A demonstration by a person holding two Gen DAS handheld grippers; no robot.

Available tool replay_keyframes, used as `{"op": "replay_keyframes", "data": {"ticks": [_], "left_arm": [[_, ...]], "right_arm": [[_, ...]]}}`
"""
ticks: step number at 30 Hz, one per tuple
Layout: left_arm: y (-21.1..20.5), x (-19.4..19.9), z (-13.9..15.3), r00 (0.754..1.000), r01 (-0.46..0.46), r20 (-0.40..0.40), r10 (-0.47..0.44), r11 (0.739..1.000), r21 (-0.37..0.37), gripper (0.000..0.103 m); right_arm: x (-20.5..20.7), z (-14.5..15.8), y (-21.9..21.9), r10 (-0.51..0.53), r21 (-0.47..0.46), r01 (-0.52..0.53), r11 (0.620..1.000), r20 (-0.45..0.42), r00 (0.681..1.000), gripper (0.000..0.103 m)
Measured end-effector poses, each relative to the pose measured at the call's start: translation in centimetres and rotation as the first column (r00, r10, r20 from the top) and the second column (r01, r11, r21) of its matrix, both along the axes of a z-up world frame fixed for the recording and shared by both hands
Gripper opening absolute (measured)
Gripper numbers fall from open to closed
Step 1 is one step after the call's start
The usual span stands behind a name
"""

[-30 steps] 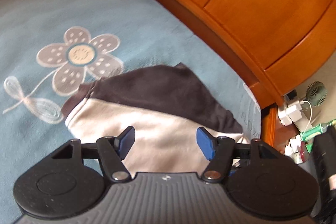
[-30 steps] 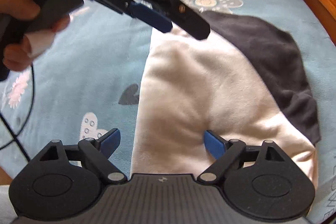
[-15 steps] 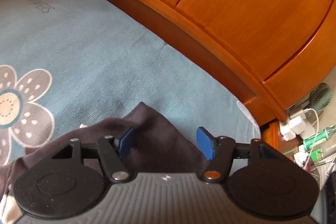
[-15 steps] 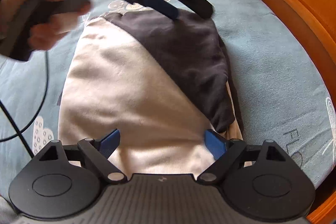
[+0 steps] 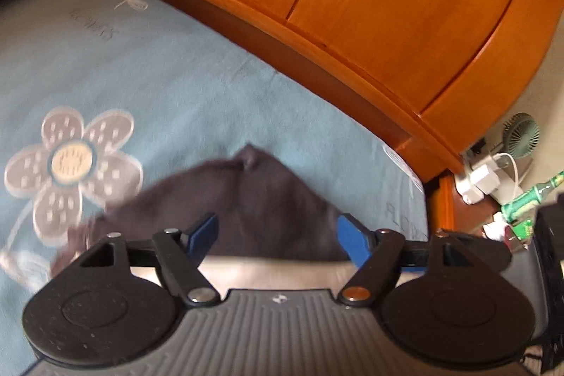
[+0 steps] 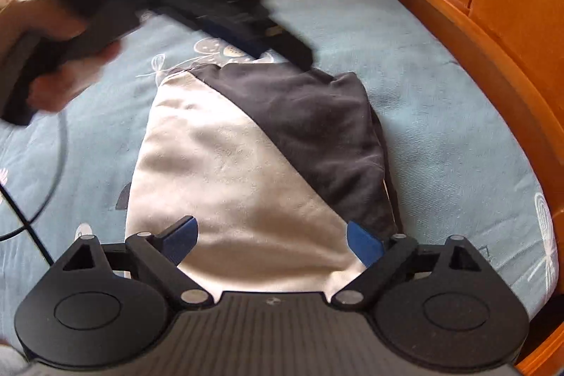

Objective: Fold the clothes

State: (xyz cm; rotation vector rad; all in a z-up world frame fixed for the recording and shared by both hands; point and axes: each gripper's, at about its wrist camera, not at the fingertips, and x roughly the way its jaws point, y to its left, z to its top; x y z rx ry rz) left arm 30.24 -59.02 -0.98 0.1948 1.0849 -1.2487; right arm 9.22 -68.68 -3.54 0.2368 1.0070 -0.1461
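A: Garment (image 5: 253, 199), left wrist view. A dark and cream top lies on the blue flowered bedsheet (image 5: 176, 87), and its dark corner reaches up ahead of the left gripper (image 5: 278, 235). What stands between the jaws?

B: Only the dark cloth lying below them; no pad presses on it. The jaws have just been opening and now stand spread, wider than half a second ago. In that time the view has also drawn back, so more of the dark panel shows ahead of the jaws, along with the cream band just behind them. The wooden headboard (image 5: 387, 23) runs beyond.

A: Garment (image 6: 253, 164), right wrist view. Where does it lie here?

B: Flat on the sheet as a compact folded shape, cream on the side of the left-hand jaw, dark towards the right-hand jaw. Its near edge sits just under the right gripper (image 6: 271, 242), whose jaws are spread and pinch nothing. The other tool, blurred in a hand (image 6: 67, 73), hangs over the far dark edge.

A: Meaning for the task?

B: Judged from this, the cloth has been let go and rests free, so this fold appears laid. A further fold, or smoothing, would call for a fresh grip at an edge.
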Motion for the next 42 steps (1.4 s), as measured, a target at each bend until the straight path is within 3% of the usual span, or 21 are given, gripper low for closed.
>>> {"op": "replay_keyframes", "data": {"ticks": [4, 6, 9, 14, 17, 20, 23, 29, 35, 38, 40, 42], "left_arm": [[1.4, -1.5, -3.1, 0.998, -0.04, -0.044, 0.043, 0.996, 0.077, 0.08], [1.7, -1.9, -4.3, 0.998, -0.052, -0.036, 0.055, 0.996, 0.072, 0.081], [1.9, -2.0, -3.4, 0.999, -0.044, -0.015, 0.045, 0.998, 0.053, 0.082], [4.8, -2.2, -0.7, 0.999, -0.032, 0.021, 0.031, 0.999, 0.029, 0.082], [7.1, -2.6, 0.2, 0.996, -0.029, 0.086, 0.025, 0.998, 0.049, 0.082], [9.1, -3.7, 1.5, 0.973, -0.017, 0.23, 0.003, 0.998, 0.058, 0.082], [11.3, -4.6, 2.8, 0.943, -0.007, 0.333, -0.004, 0.999, 0.031, 0.088], [14.8, -4.8, 5.9, 0.919, -0.015, 0.394, 0.023, 1.0, -0.025, 0.096], [16.3, -3.2, 5.9, 0.884, -0.089, 0.459, 0.095, 0.995, -0.035, 0.099], [16.4, -3.5, 5.0, 0.855, -0.132, 0.503, 0.123, 0.991, -0.019, 0.099], [16.2, -4.0, 4.6, 0.838, -0.158, 0.528, 0.137, 0.987, -0.006, 0.099], [15.8, -4.8, 4.7, 0.832, -0.168, 0.538, 0.139, 0.986, 0.004, 0.099]], "right_arm": [[-0.9, -0.6, 1.0, -0.042, -0.031, 0.041, 0.999, -0.031, 0.999, 0.095], [-1.5, -1.2, 1.6, -0.048, -0.045, 0.045, 0.998, -0.071, 0.996, 0.095], [-2.1, -1.9, 2.4, -0.074, -0.051, 0.068, 0.996, -0.136, 0.988, 0.095], [-2.9, -0.4, 4.5, -0.09, -0.043, 0.088, 0.995, -0.073, 0.993, 0.096], [-2.3, -2.4, 5.4, -0.111, -0.059, 0.105, 0.993, -0.113, 0.987, 0.096], [-1.8, -3.4, 5.7, -0.178, -0.075, 0.169, 0.983, -0.127, 0.976, 0.096], [-2.0, -1.5, 6.7, -0.232, -0.076, 0.227, 0.971, -0.07, 0.97, 0.097], [-1.5, 0.6, 9.9, -0.284, -0.104, 0.281, 0.954, -0.017, 0.959, 0.097], [2.4, -0.3, 12.5, -0.185, -0.06, 0.191, 0.98, 0.096, 0.978, 0.097], [3.9, -2.3, 14.1, -0.093, -0.058, 0.098, 0.994, 0.075, 0.993, 0.098], [4.0, -3.7, 14.5, -0.097, -0.079, 0.098, 0.992, 0.019, 0.995, 0.1], [3.2, -3.0, 14.1, -0.116, -0.032, 0.117, 0.993, 0.031, 0.993, 0.1]]}}
